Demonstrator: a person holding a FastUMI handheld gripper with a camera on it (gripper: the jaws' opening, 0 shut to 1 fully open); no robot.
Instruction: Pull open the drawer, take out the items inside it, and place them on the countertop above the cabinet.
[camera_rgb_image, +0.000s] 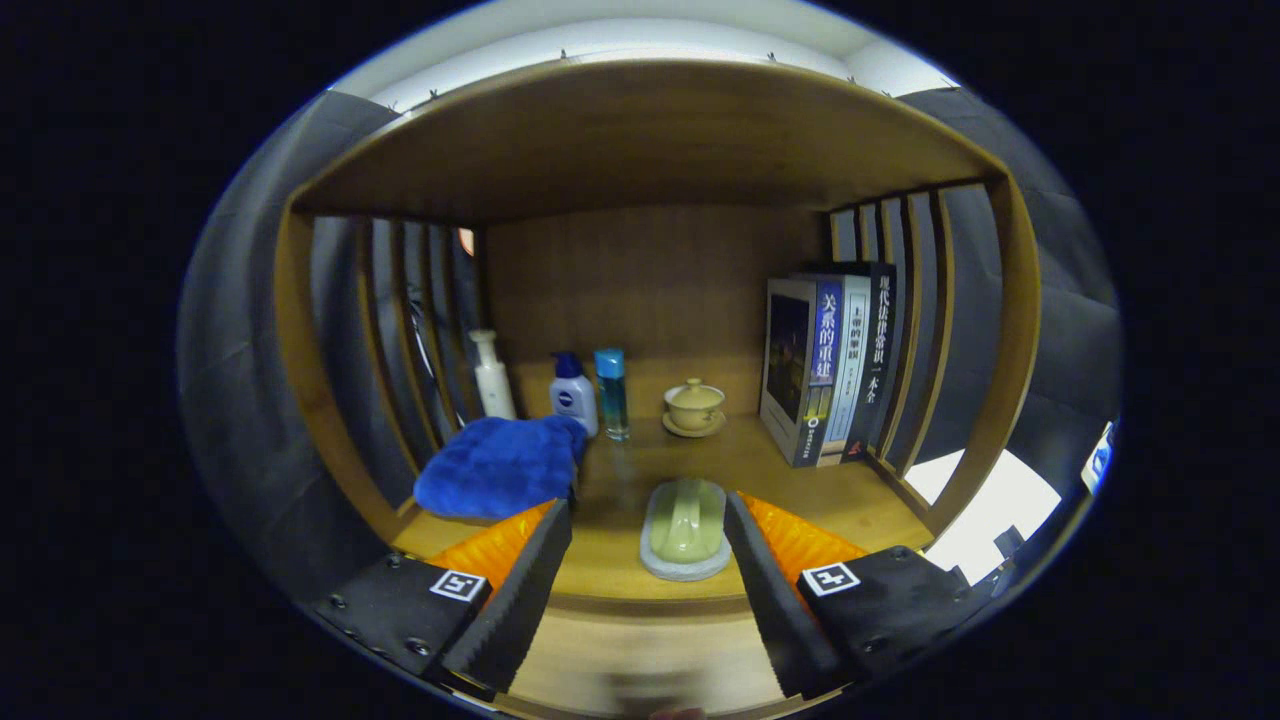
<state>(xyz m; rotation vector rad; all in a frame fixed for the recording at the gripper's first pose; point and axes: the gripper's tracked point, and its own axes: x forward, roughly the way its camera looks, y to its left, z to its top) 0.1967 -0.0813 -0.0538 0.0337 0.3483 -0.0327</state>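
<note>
Claw (648, 545) sitting wide open, holding nothing — green soap dish (686, 530) lying on the desk (860, 495) between its fingers.

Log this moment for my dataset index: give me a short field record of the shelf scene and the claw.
setting: wooden countertop in a slatted shelf
claw: claw open
between fingers: green brush, nearer the right finger, ungripped
left side: blue cloth
back row: white pump bottle, blue-capped bottle, clear blue bottle, lidded tea cup
right side: upright books
</note>
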